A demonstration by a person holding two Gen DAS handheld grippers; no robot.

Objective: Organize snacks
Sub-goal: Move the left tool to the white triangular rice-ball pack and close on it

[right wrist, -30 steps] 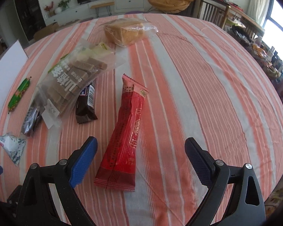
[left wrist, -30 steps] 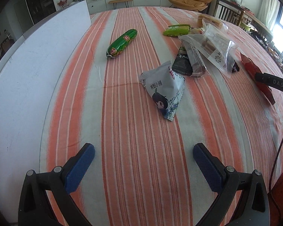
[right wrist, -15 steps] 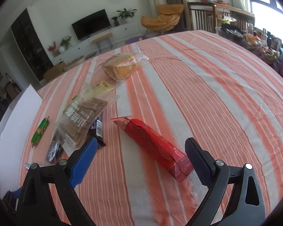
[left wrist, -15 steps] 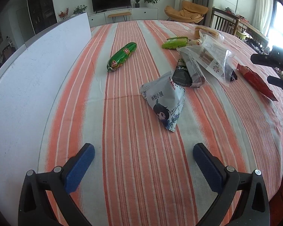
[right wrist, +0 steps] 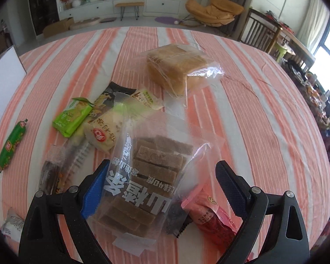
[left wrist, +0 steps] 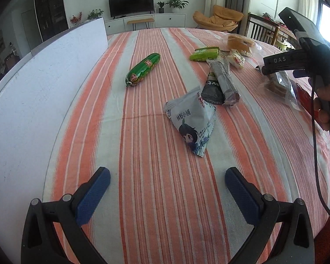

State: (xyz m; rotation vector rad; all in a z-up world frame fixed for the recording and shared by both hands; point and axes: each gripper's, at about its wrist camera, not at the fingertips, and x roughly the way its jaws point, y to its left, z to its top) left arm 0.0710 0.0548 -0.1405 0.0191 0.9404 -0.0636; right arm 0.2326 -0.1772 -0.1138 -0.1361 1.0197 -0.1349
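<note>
Since half a second ago the right gripper (right wrist: 162,181) has swung off the red packet (right wrist: 211,216) and come down over the clear bag of brown bars (right wrist: 143,189), which now lies between its spread fingers, not yet pinched. The left gripper (left wrist: 167,194) has barely shifted; it hangs released over bare striped tablecloth (left wrist: 143,198), and nothing is held. Just ahead of it lies the grey cartoon pouch (left wrist: 191,123), then the dark wrappers (left wrist: 220,83) and green sausage (left wrist: 144,69). Beyond the right tool sit the yellow cake packets (right wrist: 112,123), green packet (right wrist: 72,116) and bagged bread (right wrist: 178,68). By my judgement the sorting has hardly begun: every snack is loose on the cloth, none grouped or put away.
</note>
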